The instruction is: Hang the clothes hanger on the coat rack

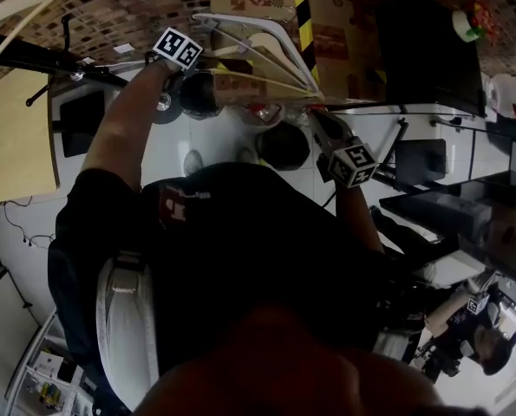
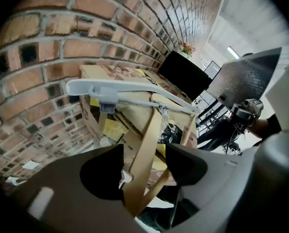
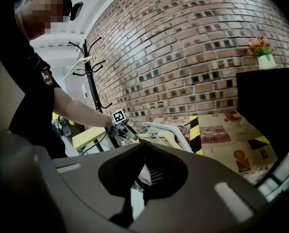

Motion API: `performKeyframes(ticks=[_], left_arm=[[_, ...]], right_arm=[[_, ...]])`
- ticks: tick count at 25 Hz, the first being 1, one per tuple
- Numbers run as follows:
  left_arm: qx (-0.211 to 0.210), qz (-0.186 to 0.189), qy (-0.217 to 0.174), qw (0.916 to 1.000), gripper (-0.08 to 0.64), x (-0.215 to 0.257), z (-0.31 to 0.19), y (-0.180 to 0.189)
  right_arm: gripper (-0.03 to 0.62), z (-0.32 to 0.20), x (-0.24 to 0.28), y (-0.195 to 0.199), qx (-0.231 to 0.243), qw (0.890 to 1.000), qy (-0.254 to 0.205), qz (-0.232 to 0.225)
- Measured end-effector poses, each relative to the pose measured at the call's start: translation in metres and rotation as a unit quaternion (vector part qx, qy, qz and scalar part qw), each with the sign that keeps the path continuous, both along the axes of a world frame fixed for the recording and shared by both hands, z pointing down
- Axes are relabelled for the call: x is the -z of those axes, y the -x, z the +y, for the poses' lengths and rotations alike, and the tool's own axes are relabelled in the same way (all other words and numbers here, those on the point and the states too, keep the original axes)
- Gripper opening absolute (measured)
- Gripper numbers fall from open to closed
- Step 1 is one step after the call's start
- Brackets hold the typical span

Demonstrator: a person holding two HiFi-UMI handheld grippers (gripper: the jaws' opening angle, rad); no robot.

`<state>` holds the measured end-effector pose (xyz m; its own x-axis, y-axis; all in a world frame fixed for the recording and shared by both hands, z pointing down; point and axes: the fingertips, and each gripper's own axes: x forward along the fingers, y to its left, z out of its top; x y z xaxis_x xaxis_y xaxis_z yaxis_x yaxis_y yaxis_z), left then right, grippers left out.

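Observation:
A stack of clothes hangers point(image 1: 262, 59), pale wood with a white one on top, lies on a cardboard box point(image 1: 331, 46). My left gripper point(image 2: 144, 154) is open. A tan wooden hanger bar point(image 2: 146, 144) runs up between its dark pads point(image 2: 103, 174) without being pressed, and the white hanger point(image 2: 120, 89) lies just beyond. In the head view the left gripper point(image 1: 207, 89) reaches the stack's left end. My right gripper point(image 1: 323, 124) sits at the stack's right end, its jaws meeting in the right gripper view point(image 3: 144, 147). The black coat rack point(image 3: 88, 76) stands left, bearing one wooden hanger point(image 3: 77, 64).
The brick wall point(image 2: 47, 47) rises behind the box. A black monitor point(image 1: 427, 50) and a flower pot point(image 3: 261, 47) stand to the right. A yellow board point(image 1: 15, 137) lies by the rack pole point(image 1: 32, 56). Desks and another person point(image 1: 492, 345) are at the lower right.

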<state>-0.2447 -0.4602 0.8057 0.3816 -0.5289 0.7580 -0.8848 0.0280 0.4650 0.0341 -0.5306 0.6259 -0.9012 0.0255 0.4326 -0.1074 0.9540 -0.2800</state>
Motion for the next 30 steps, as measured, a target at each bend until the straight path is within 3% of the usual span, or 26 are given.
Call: performKeyframes(ticks=[4,8,13,20,30], left_arm=[[-0.025,0.022,0.001,0.9995,0.155,0.002,0.0,-0.013],[-0.064,0.026,0.008,0.9976,0.108,0.019,0.005,-0.03],[-0.078,0.054,0.043,0.9945,0.103,0.049,0.016,-0.041],[-0.06,0.1,0.081,0.9898,0.101,0.098,0.029,-0.042],[-0.022,0.209,0.106,0.972,0.1,0.137,0.073,-0.057]], right_arm=[[0.014,-0.001,-0.003,-0.003,-0.007,1.0,0.001,0.003],[0.014,-0.003,0.0,0.001,-0.007,1.0,0.001,-0.001],[0.014,0.001,0.005,0.013,0.005,1.0,0.001,-0.013],[0.014,0.008,0.017,0.031,0.023,0.999,-0.002,-0.027],[0.014,0.016,0.023,0.037,0.037,0.999,-0.001,-0.039]])
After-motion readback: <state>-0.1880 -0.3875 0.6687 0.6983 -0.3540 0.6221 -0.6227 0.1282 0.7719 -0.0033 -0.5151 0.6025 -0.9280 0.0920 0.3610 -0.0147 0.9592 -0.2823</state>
